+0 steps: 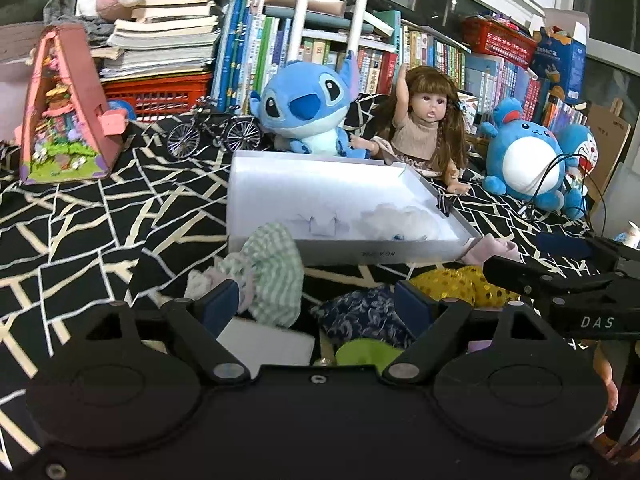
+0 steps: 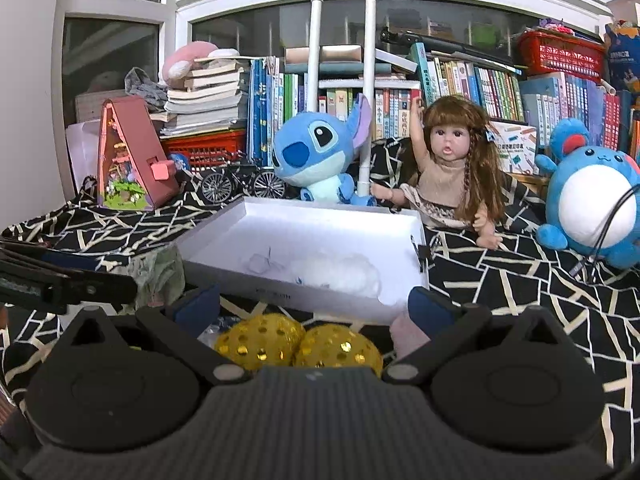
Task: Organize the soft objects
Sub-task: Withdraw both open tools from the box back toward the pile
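Observation:
A shallow white box (image 1: pixel 360 254) (image 2: pixel 280 294) lies on the black patterned cloth, with a white fluffy piece (image 1: pixel 400 220) (image 2: pixel 340 272) inside. In front of it is a heap of small fabrics: green checked (image 1: pixel 272 268), dark blue patterned (image 1: pixel 360 312), lime green (image 1: pixel 368 354), gold sequinned (image 1: pixel 448 284) (image 2: pixel 300 346) and pale pink (image 1: pixel 490 250) (image 2: pixel 408 336). My left gripper (image 1: pixel 316 304) stands open over the checked and dark blue pieces, pressing on nothing. My right gripper (image 2: pixel 314 306) is open above the gold sequinned piece, beside the left one.
Behind the box sit a blue Stitch plush (image 1: pixel 308 108), a long-haired doll (image 1: pixel 424 128) and a round blue plush (image 1: pixel 528 160). A model bicycle (image 1: pixel 216 130) and a pink triangular toy house (image 1: pixel 64 112) stand to the left. Books and red baskets line the back.

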`<state>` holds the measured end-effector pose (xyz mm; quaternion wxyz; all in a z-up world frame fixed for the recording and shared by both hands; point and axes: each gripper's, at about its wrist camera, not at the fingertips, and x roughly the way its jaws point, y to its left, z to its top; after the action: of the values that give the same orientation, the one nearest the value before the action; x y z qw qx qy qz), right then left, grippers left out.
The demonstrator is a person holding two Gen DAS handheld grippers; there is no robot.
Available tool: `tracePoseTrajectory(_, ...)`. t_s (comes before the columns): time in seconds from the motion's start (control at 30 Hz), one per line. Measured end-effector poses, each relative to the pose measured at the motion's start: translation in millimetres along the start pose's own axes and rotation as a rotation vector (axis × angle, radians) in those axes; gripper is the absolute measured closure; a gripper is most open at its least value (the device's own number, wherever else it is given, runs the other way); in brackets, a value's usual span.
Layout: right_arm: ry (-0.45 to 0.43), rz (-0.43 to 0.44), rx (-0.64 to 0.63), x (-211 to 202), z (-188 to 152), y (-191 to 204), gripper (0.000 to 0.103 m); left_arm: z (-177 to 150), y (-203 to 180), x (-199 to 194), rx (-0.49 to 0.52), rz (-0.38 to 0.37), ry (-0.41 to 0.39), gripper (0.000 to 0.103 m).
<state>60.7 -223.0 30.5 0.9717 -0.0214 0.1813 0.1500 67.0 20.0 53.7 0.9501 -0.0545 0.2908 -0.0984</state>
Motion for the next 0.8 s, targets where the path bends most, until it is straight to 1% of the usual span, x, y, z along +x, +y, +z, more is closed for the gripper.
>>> tracePoseTrajectory(0.13,0.015,-0.009,-0.011,0,-7,1,0.000,-10,7,-8,-0.015,0.007,-0.007,0.019)
tracePoseTrajectory(0.37,0.044,-0.025,-0.008,2,-19,2,0.000,-28,18,-14,-0.014,0.050,0.010,0.019)
tracePoseTrajectory(0.53,0.061,-0.011,0.000,8,-23,3,0.000,-37,24,-18,-0.021,0.054,0.024,0.018)
tracePoseTrajectory(0.8,0.068,-0.022,0.039,21,-24,6,0.000,-42,26,-21,-0.004,0.097,0.000,0.017)
